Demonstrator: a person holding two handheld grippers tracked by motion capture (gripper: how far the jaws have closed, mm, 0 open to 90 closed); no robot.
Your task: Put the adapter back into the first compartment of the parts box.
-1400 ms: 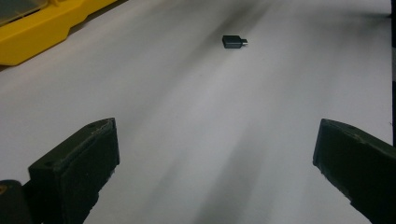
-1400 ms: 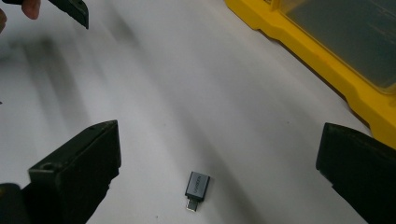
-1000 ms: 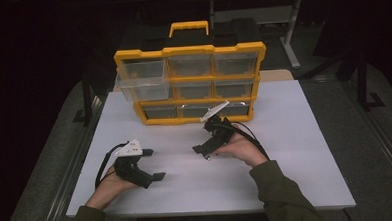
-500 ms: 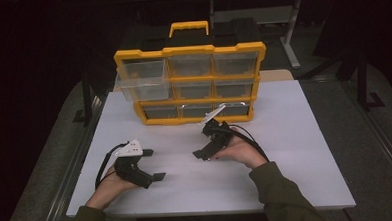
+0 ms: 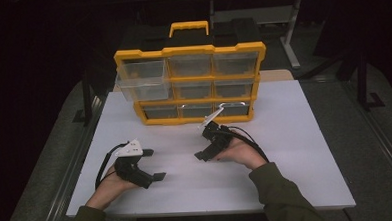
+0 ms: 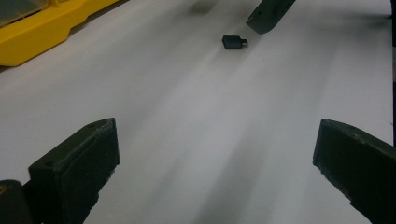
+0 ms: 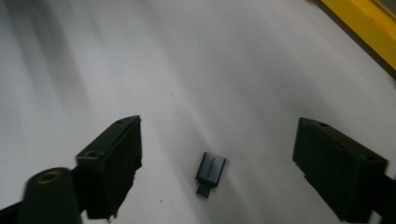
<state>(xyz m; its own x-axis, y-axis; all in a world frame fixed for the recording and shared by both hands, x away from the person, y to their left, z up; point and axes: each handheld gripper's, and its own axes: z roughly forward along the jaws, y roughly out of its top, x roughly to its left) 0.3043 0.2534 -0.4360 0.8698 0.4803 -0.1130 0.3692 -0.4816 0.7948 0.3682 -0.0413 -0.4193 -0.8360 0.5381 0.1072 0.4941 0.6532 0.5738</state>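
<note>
Here, on a white tabletop (image 5: 296, 151): two grippers, one small black adapter, one yellow organizer. Nine clear drawers counted in the organizer (image 5: 190, 83), three rows of three, the upper-left drawer (image 5: 141, 78) pulled out. Left gripper (image 5: 155, 165) low at the table's near left, jaws spread wide, nothing between them. Right gripper (image 5: 200, 153) near the centre, tipped down toward the table, jaws likewise spread wide. Adapter (image 7: 210, 173) flat on the table between the right gripper's two fingers (image 7: 112, 163), touching neither, plug end toward the camera in the right gripper view. Seen too from the left gripper view, well ahead of the open left jaws: adapter (image 6: 233, 42) just beside one tip of the right gripper. Organizer upright at the table's far edge, yellow handle (image 5: 189, 28) on top. Tabletop bare and matte, grey floor (image 5: 51, 162) at the sides. Room behind dark, with a pale metal frame (image 5: 293, 31) behind the organizer.
</note>
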